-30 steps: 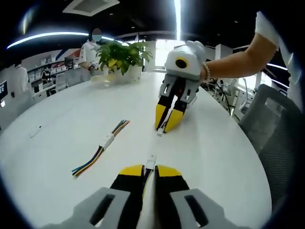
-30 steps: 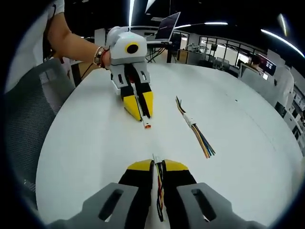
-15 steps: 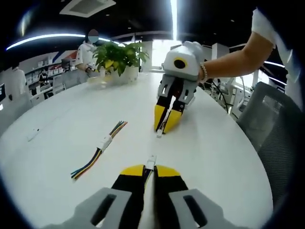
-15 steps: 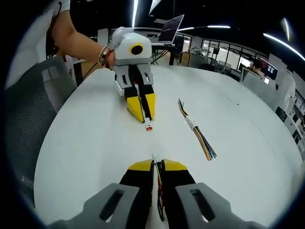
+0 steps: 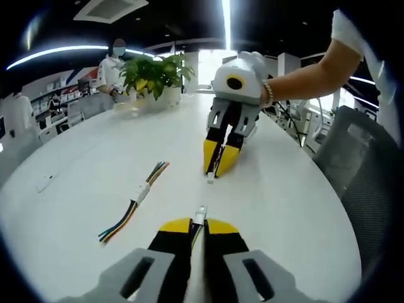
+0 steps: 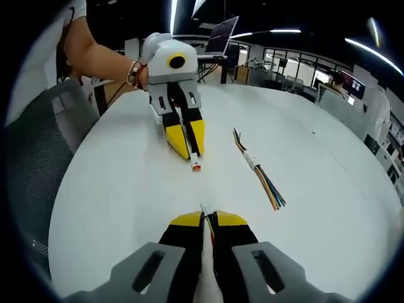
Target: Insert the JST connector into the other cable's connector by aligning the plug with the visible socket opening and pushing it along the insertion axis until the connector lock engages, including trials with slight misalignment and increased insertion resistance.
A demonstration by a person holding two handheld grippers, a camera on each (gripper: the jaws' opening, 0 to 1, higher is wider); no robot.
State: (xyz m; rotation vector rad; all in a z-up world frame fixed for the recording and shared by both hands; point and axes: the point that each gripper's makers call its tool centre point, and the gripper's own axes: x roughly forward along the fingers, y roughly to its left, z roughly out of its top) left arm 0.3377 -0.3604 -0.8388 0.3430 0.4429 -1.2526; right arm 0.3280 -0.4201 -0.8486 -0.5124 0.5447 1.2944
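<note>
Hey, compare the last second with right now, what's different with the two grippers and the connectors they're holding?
Very little. The left gripper and right gripper keep facing each other, tips a touch closer, with a gap of bare table between them. Each stays shut on its connector: white plug in the left, small connector in the right. Nothing was let go or mated. The joined spare cable lies unmoved.

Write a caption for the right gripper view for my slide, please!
Two grippers face each other over a white table, each pinching a small connector, beside a spare joined cable.
</note>
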